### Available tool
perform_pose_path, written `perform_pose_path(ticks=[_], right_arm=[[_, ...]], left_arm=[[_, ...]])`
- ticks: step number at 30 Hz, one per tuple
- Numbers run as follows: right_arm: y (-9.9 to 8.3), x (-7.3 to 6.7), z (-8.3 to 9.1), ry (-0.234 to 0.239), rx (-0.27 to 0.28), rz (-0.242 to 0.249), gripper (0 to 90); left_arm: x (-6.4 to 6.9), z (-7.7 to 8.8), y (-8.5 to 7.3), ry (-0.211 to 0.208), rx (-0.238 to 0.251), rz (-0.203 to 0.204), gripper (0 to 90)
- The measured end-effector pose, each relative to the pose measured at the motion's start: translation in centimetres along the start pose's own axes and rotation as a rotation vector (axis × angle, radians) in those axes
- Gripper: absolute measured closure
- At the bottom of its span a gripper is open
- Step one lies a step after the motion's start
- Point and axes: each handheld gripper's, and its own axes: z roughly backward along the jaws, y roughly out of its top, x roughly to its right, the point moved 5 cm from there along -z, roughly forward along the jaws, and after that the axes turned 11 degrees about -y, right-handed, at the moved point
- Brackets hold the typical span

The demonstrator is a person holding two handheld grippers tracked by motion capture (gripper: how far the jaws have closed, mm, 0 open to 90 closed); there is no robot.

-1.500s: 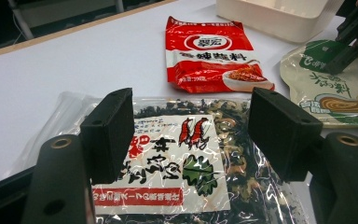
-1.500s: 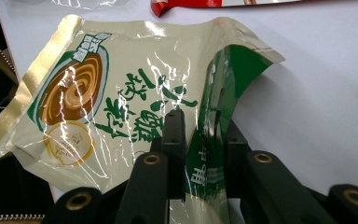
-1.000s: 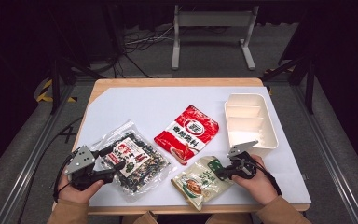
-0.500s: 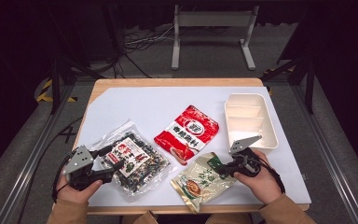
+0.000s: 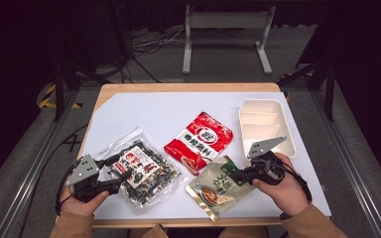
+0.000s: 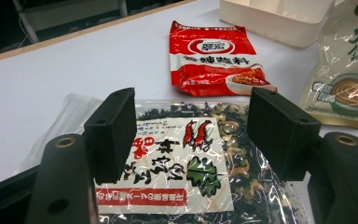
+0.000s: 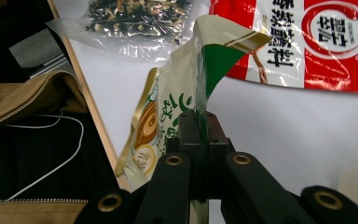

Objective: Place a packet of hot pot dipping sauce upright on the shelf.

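three food packets (image 5: 200,141), one white tray (image 5: 267,126), two claws (image 5: 120,169)

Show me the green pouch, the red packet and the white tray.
green pouch (image 5: 218,185), high view, on its printed front.
red packet (image 5: 201,141), high view, on the middle of its front.
white tray (image 5: 288,130), high view, on its right rim.

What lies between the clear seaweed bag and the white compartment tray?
In the high view, the red packet lies between the seaweed bag and the tray, with the green pouch nearer the person, pinched by the right gripper.

Overhead forward-down, two close gripper-mounted views
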Motion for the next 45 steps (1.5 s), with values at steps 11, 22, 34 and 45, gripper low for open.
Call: perform_pose_path(ticks=[11,22,34,45], right_arm=[[2.1,-1.0,2.6,-0.087,-0.013,0.122,90.0],[3.3,-0.3,4.0,-0.157,-0.046,0.2,90.0],[4.3,0.9,5.3,-0.164,-0.056,0.228,90.0],[6.0,1.9,7.4,-0.205,-0.07,0.265,90.0]], left_arm=[[0.1,-0.4,-0.1,-0.008,-0.012,0.0,34.3],[0.0,-0.3,-0.1,-0.005,-0.011,-0.002,34.6],[-0.2,-0.2,-0.2,-0.004,-0.005,0.01,34.9],[-0.4,0.0,-0.4,0.006,-0.009,0.013,34.6]])
